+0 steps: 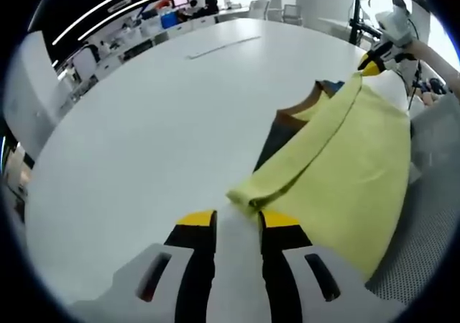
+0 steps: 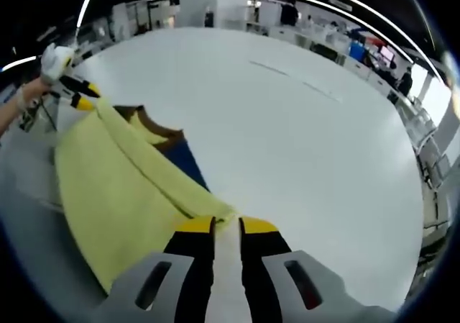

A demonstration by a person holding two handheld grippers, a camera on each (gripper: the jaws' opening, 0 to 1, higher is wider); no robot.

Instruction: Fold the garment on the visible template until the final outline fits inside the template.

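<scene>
A yellow garment (image 1: pixel 352 157) with a brown collar (image 1: pixel 291 116) is stretched between both grippers above a white table (image 1: pixel 158 136). My left gripper (image 1: pixel 237 219) pinches one folded corner at its yellow-tipped jaws. The right gripper (image 1: pixel 374 64), held by a hand, grips the far corner. In the right gripper view, my right gripper (image 2: pixel 227 226) is shut on the garment (image 2: pixel 108 193) and the left gripper (image 2: pixel 83 93) holds the other end. A dark blue piece (image 2: pixel 188 161) shows under the lifted edge; I cannot tell whether it is garment or template.
The large white round table (image 2: pixel 302 157) spreads wide beyond the garment. A thin strip (image 1: pixel 223 46) lies far across it. A grey textured surface (image 1: pixel 431 222) sits at the near edge beside the garment. Office desks and chairs (image 1: pixel 158 21) stand behind the table.
</scene>
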